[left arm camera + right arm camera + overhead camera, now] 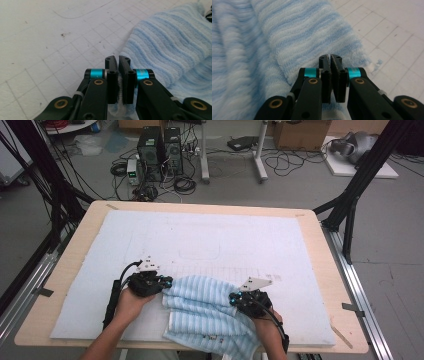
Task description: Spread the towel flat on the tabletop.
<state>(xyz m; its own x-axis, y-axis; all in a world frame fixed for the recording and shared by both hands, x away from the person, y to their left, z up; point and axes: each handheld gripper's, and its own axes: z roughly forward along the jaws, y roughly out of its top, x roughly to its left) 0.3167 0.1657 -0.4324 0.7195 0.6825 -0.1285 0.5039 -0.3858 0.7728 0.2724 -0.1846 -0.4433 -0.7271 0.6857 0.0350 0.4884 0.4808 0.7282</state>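
Note:
A light blue striped towel [205,312] lies rumpled at the front of the table, its near edge hanging over the front. My left gripper [167,282] is at the towel's left edge and is shut on it; in the left gripper view white-blue cloth sits pinched between the jaws of that gripper [118,60], with the towel [170,47] bulging to the right. My right gripper [235,297] is on the towel's right side, shut on a fold; in the right gripper view the gripper [330,58] clamps the edge of the towel [304,32].
A pale blue-white gridded mat [210,240] covers the wooden table [75,245]. Beyond the table, computer towers [160,152], cables and boxes sit on the floor. Black frame posts [350,210] stand at both sides.

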